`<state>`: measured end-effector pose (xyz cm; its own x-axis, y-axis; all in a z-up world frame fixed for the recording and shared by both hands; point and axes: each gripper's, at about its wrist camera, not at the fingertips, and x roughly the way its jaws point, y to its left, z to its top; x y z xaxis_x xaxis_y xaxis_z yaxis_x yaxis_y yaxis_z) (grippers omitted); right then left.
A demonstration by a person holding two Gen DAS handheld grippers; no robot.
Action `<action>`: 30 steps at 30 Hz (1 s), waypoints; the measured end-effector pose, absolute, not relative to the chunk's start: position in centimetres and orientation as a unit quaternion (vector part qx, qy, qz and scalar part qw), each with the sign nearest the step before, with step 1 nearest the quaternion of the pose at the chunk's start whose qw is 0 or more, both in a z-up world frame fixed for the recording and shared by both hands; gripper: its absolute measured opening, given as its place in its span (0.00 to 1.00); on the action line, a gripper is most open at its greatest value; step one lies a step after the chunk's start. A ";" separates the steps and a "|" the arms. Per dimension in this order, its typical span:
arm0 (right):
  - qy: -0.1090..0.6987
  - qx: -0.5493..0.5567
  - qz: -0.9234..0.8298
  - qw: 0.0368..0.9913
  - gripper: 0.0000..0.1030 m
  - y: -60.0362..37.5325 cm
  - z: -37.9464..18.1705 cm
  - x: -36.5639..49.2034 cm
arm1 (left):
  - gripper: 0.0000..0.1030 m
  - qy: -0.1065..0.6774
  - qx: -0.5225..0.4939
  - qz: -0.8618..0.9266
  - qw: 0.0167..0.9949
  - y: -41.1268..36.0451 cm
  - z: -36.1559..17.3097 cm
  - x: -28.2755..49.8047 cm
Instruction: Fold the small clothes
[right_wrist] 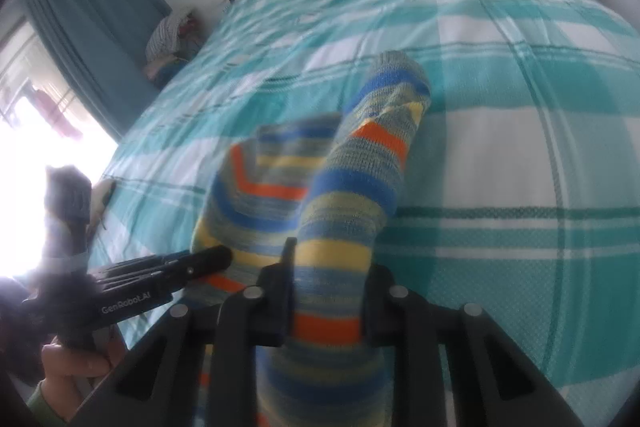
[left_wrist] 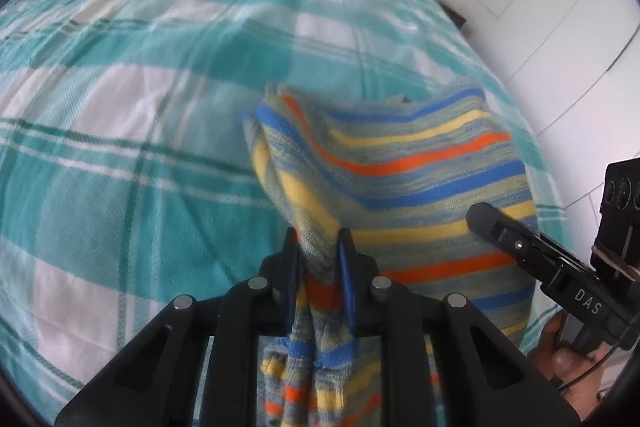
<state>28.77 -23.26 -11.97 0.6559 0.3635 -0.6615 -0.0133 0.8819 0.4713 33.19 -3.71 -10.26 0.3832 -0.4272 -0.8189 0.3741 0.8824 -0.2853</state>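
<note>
Left tongs are clamped on a bunched edge of the striped garment, fabric pinched tight between the pads and trailing below them; right tongs are clamped on another part of the same knit piece, a striped band squeezed between their fingers; the garment hangs lifted between the two tools, over the teal-checked bed; a hand grips the left tool's handle at lower left.
</note>
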 end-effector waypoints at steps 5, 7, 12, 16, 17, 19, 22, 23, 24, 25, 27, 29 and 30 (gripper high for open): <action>0.328 0.224 0.137 0.907 0.23 -23.1 -5.6 28.1 | 0.24 0.435 -0.001 -0.259 0.862 -3.4 -4.0 32.5; 0.331 0.232 0.139 0.904 0.30 -23.6 -5.3 29.1 | 0.61 0.437 0.018 -0.229 0.870 -3.6 -4.5 33.3; 0.418 0.186 0.037 0.888 0.77 -26.0 -9.5 28.6 | 0.92 0.444 0.078 -0.131 0.883 -1.1 -9.0 31.0; 0.443 0.111 0.008 0.889 0.77 -25.5 -10.7 23.7 | 0.94 0.404 0.128 -0.097 0.900 0.2 -9.2 25.6; 0.444 0.090 0.010 0.892 0.77 -24.7 -10.4 22.1 | 0.97 0.391 0.138 -0.093 0.905 0.1 -8.8 24.1; 0.438 0.062 0.017 0.897 0.79 -23.2 -9.4 19.2 | 0.98 0.373 0.157 -0.084 0.910 -0.4 -7.4 21.7; 0.420 0.042 0.018 0.906 0.84 -21.2 -7.2 15.5 | 0.98 0.355 0.176 -0.056 0.916 -1.2 -5.1 18.4; 0.415 0.040 0.019 0.909 0.85 -20.6 -6.4 14.6 | 0.98 0.343 0.189 -0.047 0.919 -1.4 -4.4 17.3; 0.410 0.039 0.021 0.911 0.85 -20.1 -5.7 13.6 | 0.98 0.337 0.199 -0.037 0.920 -1.6 -3.9 16.3; 0.407 0.040 0.020 0.912 0.85 -19.6 -5.0 12.7 | 0.98 0.343 0.202 -0.030 0.917 -1.6 -3.5 15.5; 0.407 0.041 0.018 0.912 0.86 -18.6 -3.8 11.1 | 0.98 0.379 0.177 -0.049 0.907 -0.9 -3.0 14.2; 0.413 0.032 0.010 0.910 0.86 -17.7 -3.0 9.7 | 0.98 0.418 0.135 -0.069 0.896 0.2 -2.8 13.3; 0.414 0.029 0.006 0.910 0.86 -17.3 -2.7 9.1 | 0.98 0.430 0.120 -0.075 0.892 0.6 -2.8 12.9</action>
<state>9.06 -17.34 -2.72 0.6572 0.0350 -0.7529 0.0131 0.9982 0.0578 12.90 0.57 -2.82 0.6191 -0.0298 -0.7848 0.2364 0.9600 0.1499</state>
